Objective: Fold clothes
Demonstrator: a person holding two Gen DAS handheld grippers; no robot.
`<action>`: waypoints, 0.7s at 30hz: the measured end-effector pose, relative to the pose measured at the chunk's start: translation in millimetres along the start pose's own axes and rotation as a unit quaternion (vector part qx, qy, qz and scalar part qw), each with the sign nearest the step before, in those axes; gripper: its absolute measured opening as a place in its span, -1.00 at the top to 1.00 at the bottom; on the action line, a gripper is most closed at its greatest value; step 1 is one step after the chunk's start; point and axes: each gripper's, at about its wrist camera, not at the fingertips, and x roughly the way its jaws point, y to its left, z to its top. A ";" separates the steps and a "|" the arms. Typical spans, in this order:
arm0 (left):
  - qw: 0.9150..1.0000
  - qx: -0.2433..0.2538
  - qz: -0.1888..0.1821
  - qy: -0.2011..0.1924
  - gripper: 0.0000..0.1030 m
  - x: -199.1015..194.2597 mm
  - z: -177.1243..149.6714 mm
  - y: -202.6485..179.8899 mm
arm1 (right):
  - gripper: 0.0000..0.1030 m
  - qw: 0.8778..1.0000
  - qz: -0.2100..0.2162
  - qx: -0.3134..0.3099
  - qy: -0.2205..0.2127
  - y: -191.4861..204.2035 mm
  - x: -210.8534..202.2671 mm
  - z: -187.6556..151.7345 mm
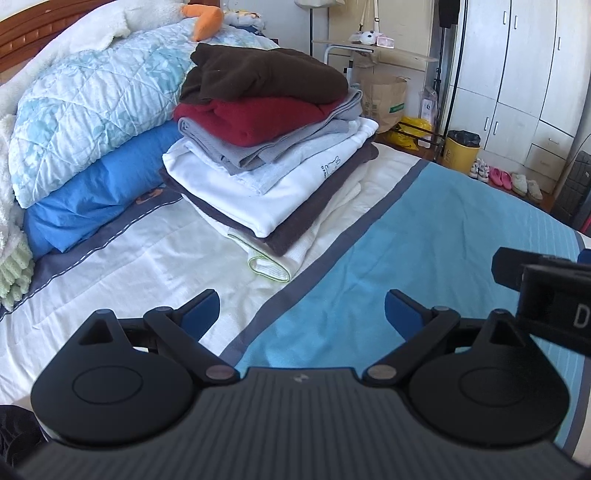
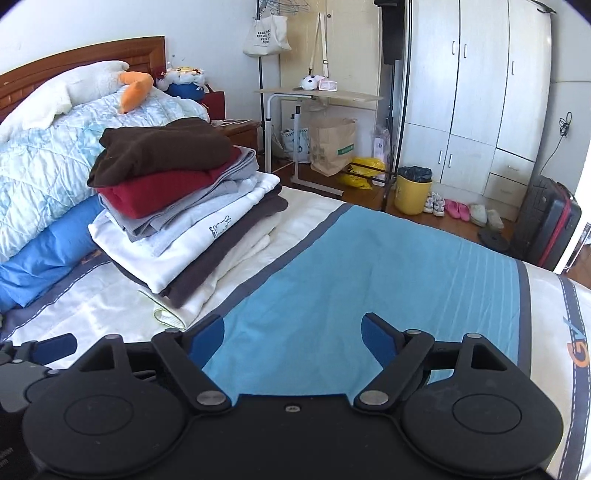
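Scene: a bedroom, seen from two cameras looking forward along hand-held grippers over a bed (image 1: 424, 236).
Landmark: a stack of folded clothes (image 1: 269, 147) lying on the bed's white band, near the pillows.
Stack, top to bottom: a brown garment (image 1: 258, 74), a red one (image 1: 255, 118), a grey one (image 1: 236, 149), a white one with a small rabbit print (image 1: 258, 192), a dark grey one (image 1: 295, 225) and a cream one with a pale green edge (image 1: 269, 266) at the bottom.
Behind the stack: a pale blue quilted duvet (image 1: 92, 110) lying on a blue pillow (image 1: 99, 192), with a white plush toy with orange parts (image 1: 147, 14) on top, against a wooden headboard (image 2: 92, 62).
In front of the stack: the bed's light blue panel, bordered by a grey stripe, with no garment on it.
Left gripper (image 1: 301, 312): near the stack's front edge, above the grey stripe; jaws wide apart, nothing between them.
Right gripper (image 2: 293, 338): in front of the stack, above the blue panel; jaws wide apart, nothing between them.
Grippers together: side by side; each shows at the edge of the other's view.
Beyond the stack, on the floor: a small side table (image 2: 321, 96), a brown paper bag (image 2: 330, 146), a yellow bin (image 2: 412, 190) with a dark liner, pairs of slippers (image 2: 465, 210), a white wardrobe (image 2: 476, 92) and a dark suitcase (image 2: 546, 221).
Above the side table: a white tote bag (image 2: 267, 35) hanging on a rack.
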 end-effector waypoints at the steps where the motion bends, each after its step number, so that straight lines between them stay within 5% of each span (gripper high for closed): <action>1: 1.000 -0.002 0.000 0.000 -0.89 -0.5 0.0 1.1 | -0.66 1.000 -0.001 -0.001 -0.001 0.8 -0.6 -0.1; 21: 1.000 -0.002 -0.001 -0.007 -0.92 -3.6 -2.8 -1.9 | -0.72 1.000 -0.005 -0.007 -0.005 0.8 -6.1 -5.3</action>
